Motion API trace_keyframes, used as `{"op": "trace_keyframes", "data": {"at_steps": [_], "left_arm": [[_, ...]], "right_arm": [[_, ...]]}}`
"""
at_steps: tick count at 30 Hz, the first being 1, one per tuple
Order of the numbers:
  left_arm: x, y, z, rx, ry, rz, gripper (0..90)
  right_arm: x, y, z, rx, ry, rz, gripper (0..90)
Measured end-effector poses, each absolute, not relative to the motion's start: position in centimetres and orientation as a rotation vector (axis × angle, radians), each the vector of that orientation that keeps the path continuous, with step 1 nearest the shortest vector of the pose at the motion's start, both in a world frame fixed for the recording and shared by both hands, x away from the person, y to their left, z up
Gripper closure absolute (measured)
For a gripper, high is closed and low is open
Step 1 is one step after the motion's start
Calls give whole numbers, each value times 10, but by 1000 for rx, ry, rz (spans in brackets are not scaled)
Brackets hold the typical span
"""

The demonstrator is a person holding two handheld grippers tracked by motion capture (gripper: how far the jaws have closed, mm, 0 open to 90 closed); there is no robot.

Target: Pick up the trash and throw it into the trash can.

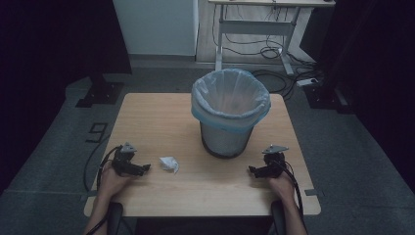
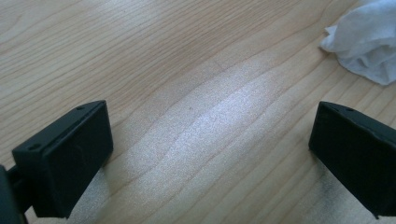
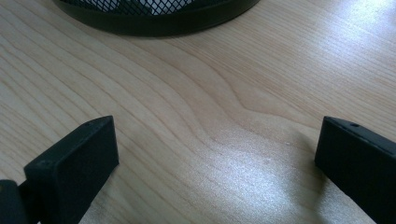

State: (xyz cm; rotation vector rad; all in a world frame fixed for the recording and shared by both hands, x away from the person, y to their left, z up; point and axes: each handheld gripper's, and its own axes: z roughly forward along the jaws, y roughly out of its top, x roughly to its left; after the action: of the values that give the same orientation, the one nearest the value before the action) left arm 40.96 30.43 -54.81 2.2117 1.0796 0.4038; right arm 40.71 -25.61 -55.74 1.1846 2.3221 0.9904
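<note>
A: Wooden bench (image 1: pixel 161 122) in a dim room, mesh bin (image 1: pixel 230 115) ahead of both tongs.
B: And the tissue (image 1: pixel 169 164)?
A: Just right of the left tongs (image 1: pixel 143 170), untouched. Left and right tongs (image 1: pixel 253 171) both spread, holding nothing.

crumpled white tissue (image 1: pixel 169 164) lies loose on the wooden table, near the left front of the bin

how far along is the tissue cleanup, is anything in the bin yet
Barely begun. The crumpled white tissue lies on the wooden table, apart from both grippers. The left gripper rests beside it, jaws open with nothing between them; the right gripper is open too, near the lined mesh wastebasket. The bag shows no clear contents. Left: grasp the tissue, drop it in.
</note>
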Motion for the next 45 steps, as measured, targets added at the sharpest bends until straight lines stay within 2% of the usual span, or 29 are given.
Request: {"op": "trace_keyframes", "data": {"at_steps": [27,45], "left_arm": [[413,291,-545,2229,1095,376,0],[410,269,-525,2207,977,332,14]], "right_arm": [[404,-254,-557,1224,2293,979,0],[403,-254,-557,1223,2292,978,0]]}}
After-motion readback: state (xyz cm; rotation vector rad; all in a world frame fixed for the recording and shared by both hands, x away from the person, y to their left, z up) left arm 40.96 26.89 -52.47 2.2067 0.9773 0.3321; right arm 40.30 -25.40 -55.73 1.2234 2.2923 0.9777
